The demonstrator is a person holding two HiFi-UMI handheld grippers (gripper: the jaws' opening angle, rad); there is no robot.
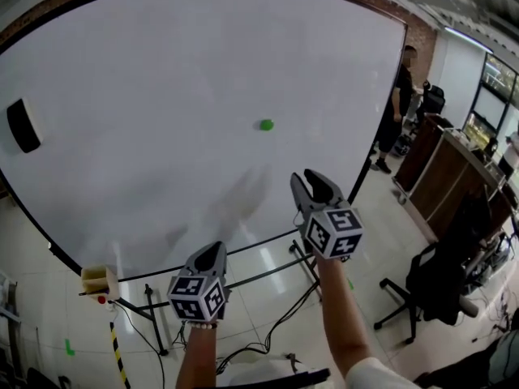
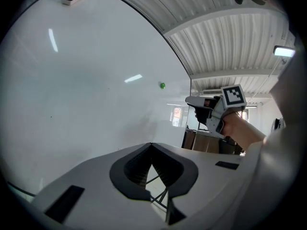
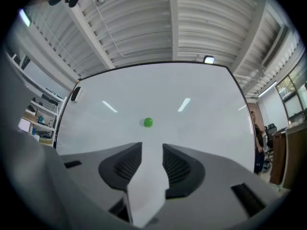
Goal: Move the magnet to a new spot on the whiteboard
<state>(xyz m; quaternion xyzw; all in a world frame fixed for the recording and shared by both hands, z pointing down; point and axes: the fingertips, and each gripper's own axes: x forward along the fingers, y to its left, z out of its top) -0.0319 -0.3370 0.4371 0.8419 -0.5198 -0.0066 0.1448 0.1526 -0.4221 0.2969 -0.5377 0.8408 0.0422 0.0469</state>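
A small round green magnet point(image 1: 266, 125) sticks to the big whiteboard point(image 1: 146, 79), right of its middle. My right gripper point(image 1: 313, 181) is held up below and a little right of the magnet, apart from it. In the right gripper view the jaws stand open around bare board, and the magnet point(image 3: 147, 122) sits just above the gap of the right gripper point(image 3: 152, 148). My left gripper point(image 1: 212, 251) is lower and to the left, its tips closed together with nothing between them. The left gripper view shows the magnet point(image 2: 162, 86) far off and the right gripper point(image 2: 193, 101) beside it.
A black eraser point(image 1: 23, 126) clings to the board's far left. A small yellow box point(image 1: 99, 280) sits at the board's lower left corner, above the stand legs point(image 1: 154, 318). A person point(image 1: 401, 104), a wooden counter point(image 1: 454, 168) and an office chair point(image 1: 438, 286) are at the right.
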